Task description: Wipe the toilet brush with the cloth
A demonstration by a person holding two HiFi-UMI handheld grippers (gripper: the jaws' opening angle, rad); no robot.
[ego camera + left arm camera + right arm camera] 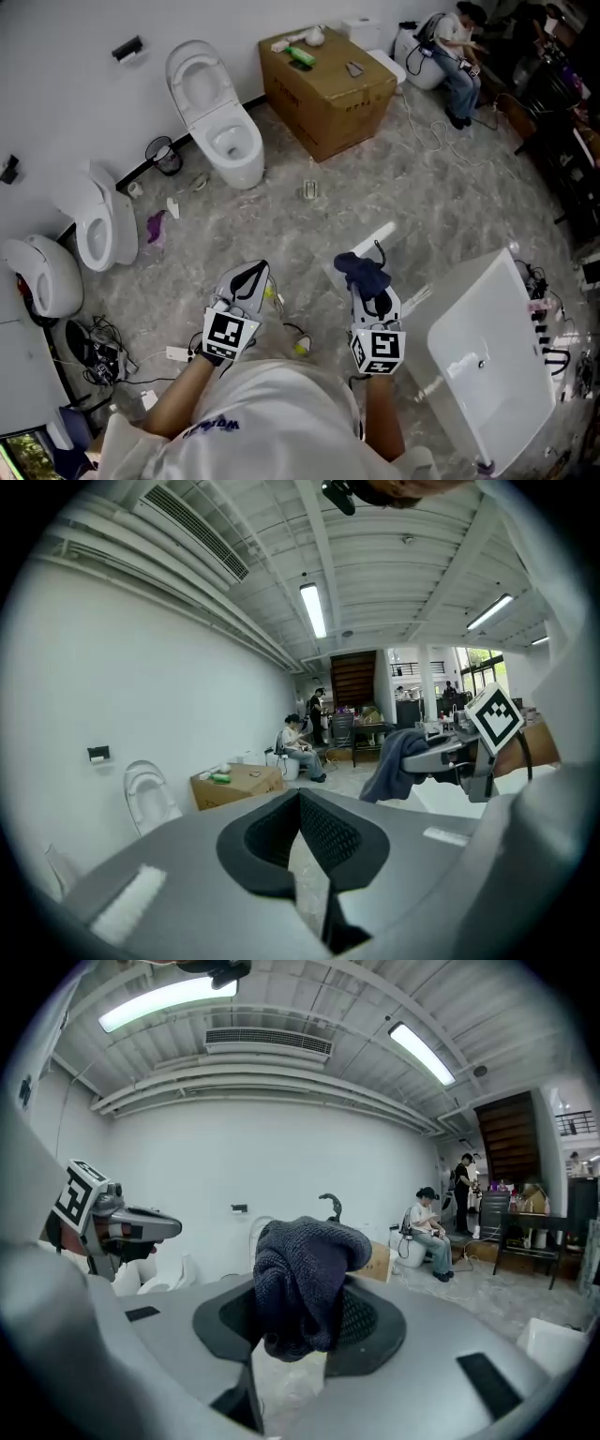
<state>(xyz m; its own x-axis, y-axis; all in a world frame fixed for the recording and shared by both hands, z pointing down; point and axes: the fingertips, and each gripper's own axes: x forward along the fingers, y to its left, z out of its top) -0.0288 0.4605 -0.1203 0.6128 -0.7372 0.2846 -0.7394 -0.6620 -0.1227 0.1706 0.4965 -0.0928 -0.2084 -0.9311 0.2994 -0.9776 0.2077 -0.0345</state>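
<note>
- The right hand-held gripper (pixel 367 284) is clamped on a dark blue knitted cloth (pixel 305 1279). The cloth bunches over the jaw tips and hangs down between the pads
- The left hand-held gripper (pixel 300 803) has its jaws drawn together at the tips. Only a thin wedge of floor shows between them, and nothing is gripped
- Both are held side by side, not touching, above the grey marbled floor (pixel 422 187). They are well apart from the white ceramic toilet (pixel 225 131), on its near side in the head view
- The left one is the nearer to the toilet, so the cloth is on the side farther from it
- A brown cardboard box (pixel 328 84) stands just beside the toilet, with a few small items lying on its top
- A seated person (pixel 455 52) is beyond the box, farther again from the toilet
- A white flat rectangular panel (pixel 478 347) lies farthest from the toilet, past the cloth-holding gripper
- I cannot tell which of the small things scattered on the floor near the toilet is the toilet brush
</note>
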